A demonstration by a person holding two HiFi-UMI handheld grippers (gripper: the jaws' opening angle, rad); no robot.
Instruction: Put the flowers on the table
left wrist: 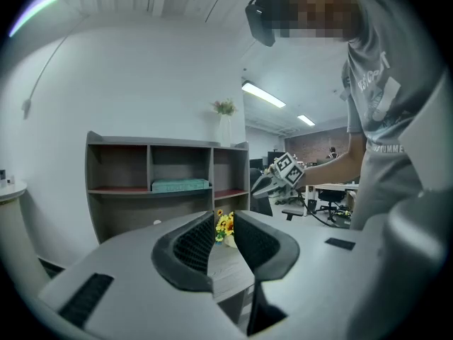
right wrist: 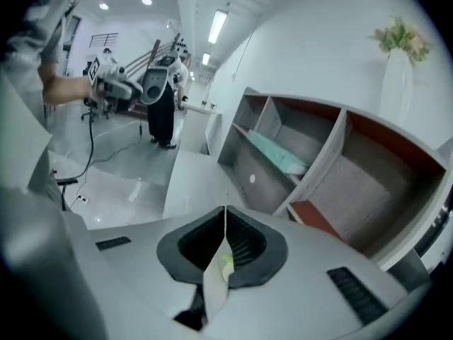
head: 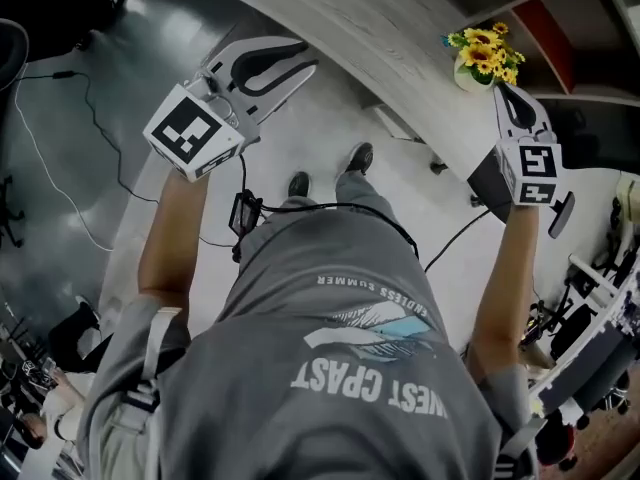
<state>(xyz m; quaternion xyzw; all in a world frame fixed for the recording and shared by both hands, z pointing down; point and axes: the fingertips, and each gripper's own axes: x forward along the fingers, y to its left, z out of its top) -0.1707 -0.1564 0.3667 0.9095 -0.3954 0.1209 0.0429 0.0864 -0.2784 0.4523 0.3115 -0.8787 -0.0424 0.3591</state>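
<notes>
Holds left gripper (head: 300, 60) narrowly parted, well apart from flowers (head: 485, 53) on table (head: 380, 18); holds right gripper (head: 503, 90) pinched together, tips just beside flowers.

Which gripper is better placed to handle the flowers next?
Right: the right gripper is beside the flowers on the table, though its jaws are together. The left gripper, jaws apart, hangs over the floor, well away.

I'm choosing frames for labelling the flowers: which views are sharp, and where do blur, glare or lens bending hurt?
Head view: sharp, flowers crisp, sheen on the floor, corners darkened. Left gripper view: strong fisheye bending and black rim; flowers tiny but in focus. Right gripper view: soft throughout and tilted, ceiling lights blown out, no flowers recognisable.
</notes>
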